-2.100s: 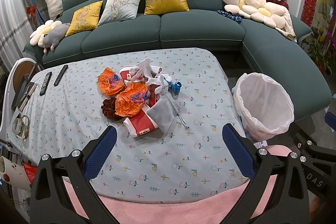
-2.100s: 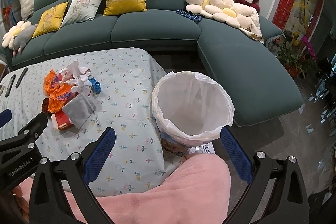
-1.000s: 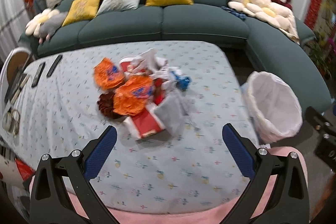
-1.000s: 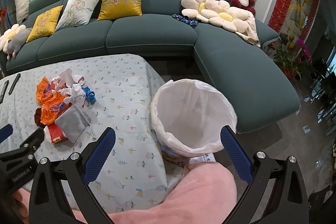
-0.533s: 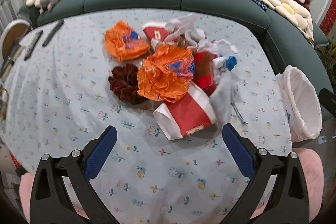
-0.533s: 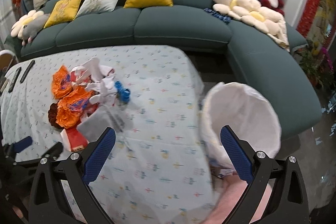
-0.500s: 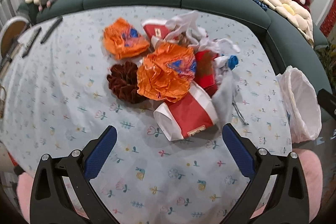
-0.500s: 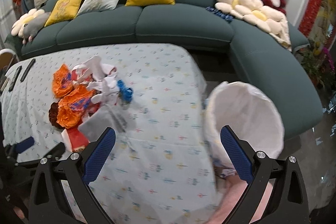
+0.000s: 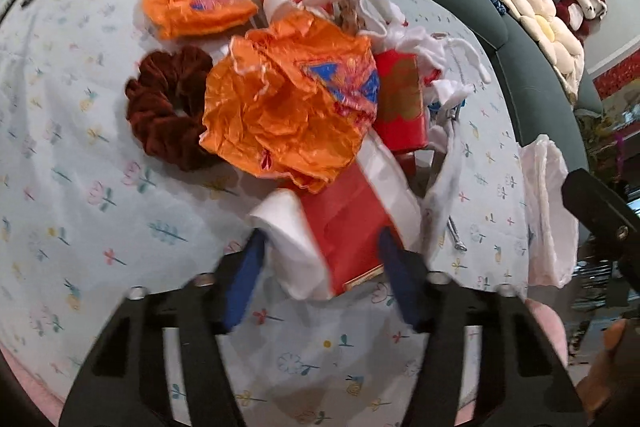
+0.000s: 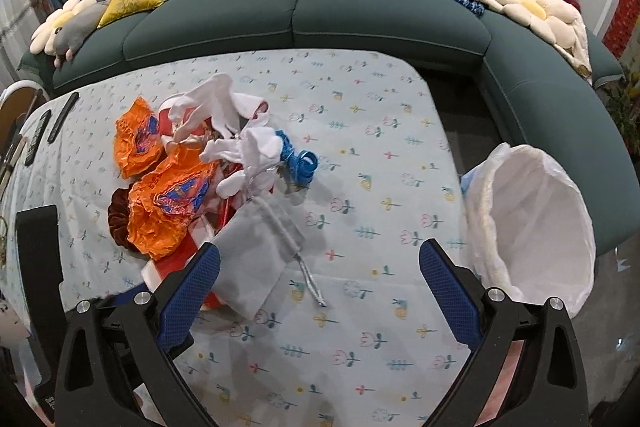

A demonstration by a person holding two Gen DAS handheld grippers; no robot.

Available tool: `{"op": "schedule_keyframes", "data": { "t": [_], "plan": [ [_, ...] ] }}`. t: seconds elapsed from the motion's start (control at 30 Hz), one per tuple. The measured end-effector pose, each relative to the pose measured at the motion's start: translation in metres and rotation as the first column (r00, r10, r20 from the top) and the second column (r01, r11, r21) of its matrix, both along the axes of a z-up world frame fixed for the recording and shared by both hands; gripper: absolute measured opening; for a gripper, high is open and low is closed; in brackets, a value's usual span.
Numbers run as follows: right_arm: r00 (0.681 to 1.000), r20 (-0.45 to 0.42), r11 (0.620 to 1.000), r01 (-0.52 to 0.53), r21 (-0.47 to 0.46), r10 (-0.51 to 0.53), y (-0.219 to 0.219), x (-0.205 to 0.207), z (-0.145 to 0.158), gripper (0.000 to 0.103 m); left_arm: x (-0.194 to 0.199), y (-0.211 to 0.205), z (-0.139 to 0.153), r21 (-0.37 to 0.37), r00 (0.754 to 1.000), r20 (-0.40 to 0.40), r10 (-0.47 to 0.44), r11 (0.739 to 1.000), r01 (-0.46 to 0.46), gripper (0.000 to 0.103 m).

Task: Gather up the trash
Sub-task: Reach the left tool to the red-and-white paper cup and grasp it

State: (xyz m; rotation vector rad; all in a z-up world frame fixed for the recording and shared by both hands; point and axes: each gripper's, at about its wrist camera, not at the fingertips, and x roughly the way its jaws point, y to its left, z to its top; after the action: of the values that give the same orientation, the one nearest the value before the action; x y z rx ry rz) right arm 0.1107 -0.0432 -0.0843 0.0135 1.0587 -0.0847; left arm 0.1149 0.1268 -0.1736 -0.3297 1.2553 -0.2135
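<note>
Left gripper (image 9: 320, 267): jaws closing around the red-and-white carton (image 9: 340, 227), which sits between the pads at the near edge of the trash pile (image 10: 208, 171); pads not clearly pressing yet. Right gripper (image 10: 320, 291): spread wide, nothing in it, over the tablecloth (image 10: 380, 147) beside the grey pouch (image 10: 256, 251). Lined bin (image 10: 532, 223) at right, off the table.

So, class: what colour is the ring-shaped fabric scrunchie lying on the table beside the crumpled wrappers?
Dark reddish brown. The scrunchie shows best in the left wrist view.
</note>
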Motion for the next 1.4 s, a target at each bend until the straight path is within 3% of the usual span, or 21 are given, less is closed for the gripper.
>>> {"op": "schedule_keyframes", "data": {
  "t": [0.07,0.17,0.37,0.57,0.63,0.8,0.83,1.1,1.23,1.27,1.37,1.4],
  "plan": [
    [1.0,-0.01,1.0,-0.011,0.007,0.011,0.003,0.001,-0.003,0.091,-0.001,0.005,-0.001,-0.03,1.0,-0.003,0.008,1.0,-0.008,0.03],
    [0.999,-0.023,1.0,-0.024,0.014,0.025,0.007,0.003,-0.009,0.089,-0.005,0.017,0.0,-0.057,0.999,-0.003,0.039,0.998,-0.039,0.026],
    [0.995,-0.088,0.997,-0.029,0.076,0.036,0.02,0.013,-0.03,0.073,-0.013,0.023,0.009,-0.022,0.999,0.017,0.042,0.999,-0.041,0.024],
    [0.99,-0.133,0.993,-0.031,0.111,0.046,0.035,0.021,-0.05,0.066,-0.017,0.028,0.012,0.04,0.999,0.022,0.035,0.999,-0.036,0.024],
    [0.986,-0.161,0.991,-0.027,0.128,0.048,0.038,0.024,-0.06,0.057,-0.017,0.029,0.011,0.045,0.999,0.013,0.037,0.998,-0.038,0.024],
    [0.977,-0.208,0.986,-0.018,0.165,0.053,0.035,0.021,-0.075,0.002,-0.02,0.027,0.014,0.066,0.999,0.019,0.028,0.997,-0.029,0.024],
    [0.977,-0.207,0.986,-0.017,0.166,0.052,0.034,0.019,-0.075,0.001,-0.022,0.027,0.016,0.072,0.999,0.024,0.025,0.997,-0.027,0.024],
    [0.987,-0.158,0.982,0.015,0.186,0.015,0.008,0.002,-0.054,0.0,-0.028,0.023,0.025,0.086,0.999,0.044,0.027,0.996,-0.031,0.023],
    [0.983,-0.182,0.979,0.03,0.202,0.007,0.002,0.002,-0.056,0.004,-0.031,0.021,0.03,0.1,0.998,0.057,0.021,0.995,-0.027,0.023],
    [0.983,-0.186,0.978,0.036,0.205,0.003,0.001,0.002,-0.058,0.013,-0.031,0.021,0.03,0.101,0.998,0.057,0.021,0.994,-0.026,0.023],
    [0.981,-0.194,0.976,0.057,0.211,-0.015,0.003,0.004,-0.064,0.061,-0.03,0.019,0.03,0.113,0.998,0.054,0.015,0.993,-0.021,0.023],
    [0.982,-0.187,0.976,0.063,0.21,-0.024,0.004,0.005,-0.065,0.066,-0.03,0.02,0.029,0.116,0.999,0.051,0.014,0.993,-0.02,0.023]
  ]
}}
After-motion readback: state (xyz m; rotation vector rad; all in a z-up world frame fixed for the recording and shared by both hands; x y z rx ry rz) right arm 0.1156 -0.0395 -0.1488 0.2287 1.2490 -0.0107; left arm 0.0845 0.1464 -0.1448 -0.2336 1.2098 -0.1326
